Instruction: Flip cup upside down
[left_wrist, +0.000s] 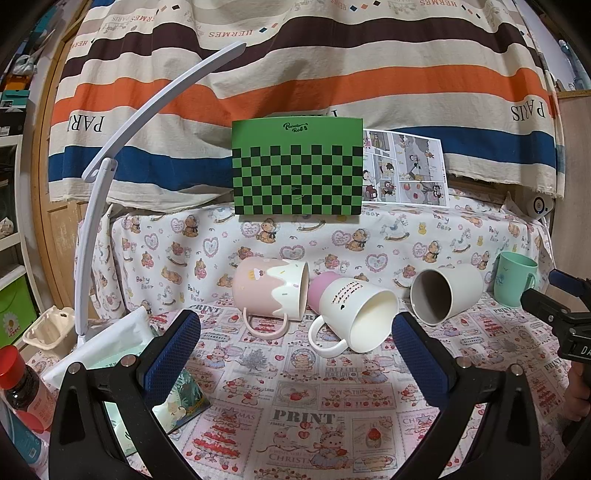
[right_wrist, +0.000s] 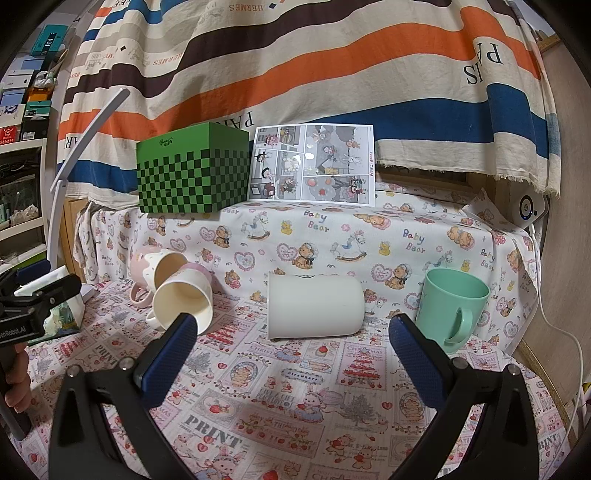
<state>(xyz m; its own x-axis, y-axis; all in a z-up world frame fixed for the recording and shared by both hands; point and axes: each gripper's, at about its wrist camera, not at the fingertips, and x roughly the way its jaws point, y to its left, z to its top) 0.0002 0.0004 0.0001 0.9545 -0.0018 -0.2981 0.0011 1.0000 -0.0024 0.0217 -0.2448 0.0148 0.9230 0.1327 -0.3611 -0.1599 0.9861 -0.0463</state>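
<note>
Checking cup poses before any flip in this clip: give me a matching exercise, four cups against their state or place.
Cups:
1. mint green mug
2. plain white cup
3. pink mug with cream drip rim
4. white mug with dotted text

States:
A. on its side, leaning over a purple cup
B. upright, farthest right
C. on its side, handle on the cloth, farthest left
D. on its side, no handle visible

Pairs: 1-B, 2-D, 3-C, 4-A

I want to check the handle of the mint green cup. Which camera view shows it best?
The right wrist view: the mint green cup stands upright, near, handle facing the camera. In the left wrist view it sits small at the edge.
</note>
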